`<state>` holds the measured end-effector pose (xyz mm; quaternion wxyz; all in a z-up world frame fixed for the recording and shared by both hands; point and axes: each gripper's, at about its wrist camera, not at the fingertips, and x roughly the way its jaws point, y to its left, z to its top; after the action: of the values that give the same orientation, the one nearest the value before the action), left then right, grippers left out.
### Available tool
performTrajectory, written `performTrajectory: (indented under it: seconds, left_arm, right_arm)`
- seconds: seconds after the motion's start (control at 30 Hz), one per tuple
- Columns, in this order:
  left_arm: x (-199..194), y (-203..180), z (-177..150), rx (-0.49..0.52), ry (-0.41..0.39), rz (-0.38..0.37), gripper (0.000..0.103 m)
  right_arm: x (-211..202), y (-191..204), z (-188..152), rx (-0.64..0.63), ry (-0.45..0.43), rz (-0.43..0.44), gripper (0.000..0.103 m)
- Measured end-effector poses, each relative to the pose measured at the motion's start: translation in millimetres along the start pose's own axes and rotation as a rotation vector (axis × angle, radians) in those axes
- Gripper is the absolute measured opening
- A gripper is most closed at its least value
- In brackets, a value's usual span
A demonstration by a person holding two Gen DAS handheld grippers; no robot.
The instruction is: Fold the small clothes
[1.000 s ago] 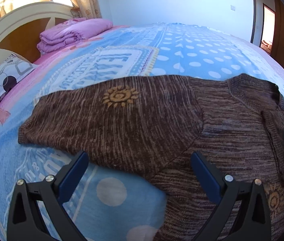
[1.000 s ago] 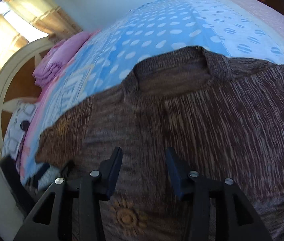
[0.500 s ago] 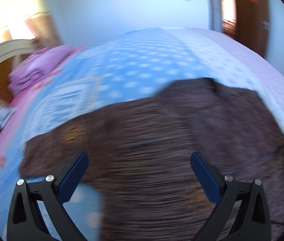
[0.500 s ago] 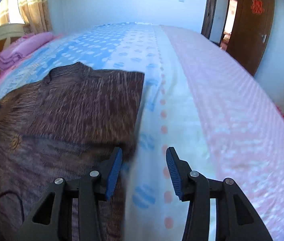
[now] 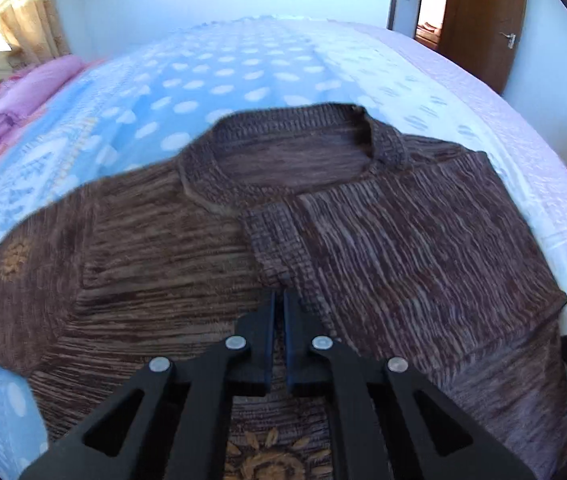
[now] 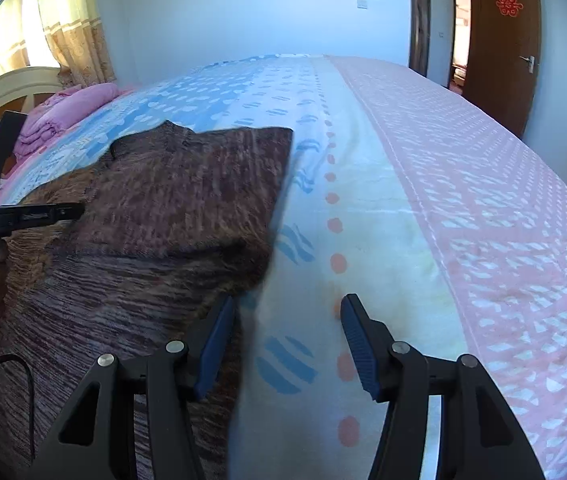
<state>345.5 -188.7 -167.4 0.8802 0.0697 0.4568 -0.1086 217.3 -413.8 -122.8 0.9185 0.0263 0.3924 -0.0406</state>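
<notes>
A brown knit sweater with orange sun motifs lies flat on the bed, collar away from me, its right sleeve folded across the chest. My left gripper is over the middle of the sweater with its jaws closed together, tips at the folded sleeve's cuff; whether cloth is pinched I cannot tell. In the right wrist view the sweater fills the left side. My right gripper is open, its left finger at the sweater's right edge, its right finger over bare bedspread. The left gripper shows there at far left.
The bed carries a blue dotted bedspread with a pink patterned band on the right. A folded pink quilt lies by the headboard. A brown door stands at the far right.
My left gripper went from wide open to closed and moved right over the sweater's middle. My right gripper swung right to the sweater's right edge and opened wider.
</notes>
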Motion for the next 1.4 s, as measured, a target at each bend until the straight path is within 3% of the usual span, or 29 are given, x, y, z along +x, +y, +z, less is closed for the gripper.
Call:
performTrajectory:
  seconds: [0.1,0.2,0.27,0.43,0.47,0.5,0.57,0.63,0.7,0.73,0.8,0.93,1.13,1.17,1.27,1.37,1.4]
  left_arm:
    - [-2.1,-4.6,5.2,0.018,-0.022,0.017,0.001]
    - [-5.7,8.5,15.1,-0.017,-0.051,0.065,0.001]
    - [-5.2,16.7,19.1,-0.023,-0.061,0.094,0.0]
    - [-3.1,25.6,13.4,-0.071,-0.035,0.019,0.007]
    - [-3.9,24.8,11.2,-0.086,-0.034,-0.009,0.023]
    - [-3.0,21.9,9.7,-0.092,-0.02,-0.037,0.053]
    - [-2.0,14.5,7.1,-0.087,-0.019,-0.042,0.08]
    - [-1.9,5.7,6.3,-0.054,-0.048,-0.031,0.073]
    - [7.3,-2.1,7.9,-0.013,-0.024,-0.052,0.023]
    - [11.1,-3.5,7.7,-0.022,-0.011,-0.086,0.019]
    - [9.4,-6.0,8.5,-0.019,-0.032,-0.077,0.008]
    - [-3.3,1.0,17.8,-0.035,-0.057,-0.08,0.007]
    - [0.7,6.2,23.6,-0.017,-0.08,-0.027,0.009]
    - [6.2,4.6,22.5,-0.015,-0.063,-0.014,0.015]
    - [12.1,4.7,17.6,-0.014,-0.052,0.019,0.018]
    - [5.0,4.3,11.8,0.007,-0.101,0.085,0.045]
    - [2.9,4.4,10.6,0.016,-0.116,0.11,0.047]
  right_arm:
    - [4.0,7.9,11.1,-0.028,-0.019,-0.021,0.057]
    - [13.7,11.2,17.7,-0.005,0.02,0.003,0.056]
    - [19.6,14.8,12.7,-0.018,0.055,-0.026,0.044]
    - [15.0,13.3,8.1,-0.007,0.046,-0.008,0.042]
    - [17.2,12.6,7.0,0.002,0.046,-0.007,0.042]
    - [18.3,12.5,7.1,0.005,0.046,-0.009,0.042]
    - [17.4,14.5,7.5,0.003,0.04,-0.021,0.042]
    - [16.5,15.5,6.2,0.002,0.034,-0.029,0.043]
    - [16.0,16.0,6.3,0.001,0.032,-0.032,0.043]
    - [15.6,16.2,6.0,0.0,0.031,-0.032,0.043]
    - [15.7,16.4,5.9,-0.003,0.03,-0.035,0.043]
    - [15.9,18.0,5.6,-0.008,0.031,-0.053,0.043]
    - [15.8,17.9,5.1,-0.013,0.026,-0.065,0.043]
    - [13.9,16.5,5.0,-0.006,0.024,-0.063,0.043]
    - [-1.8,11.2,6.6,0.03,-0.011,-0.068,0.043]
    - [-18.6,11.8,18.9,0.026,-0.1,-0.061,0.043]
    - [-18.8,14.1,25.4,0.016,-0.115,-0.058,0.043]
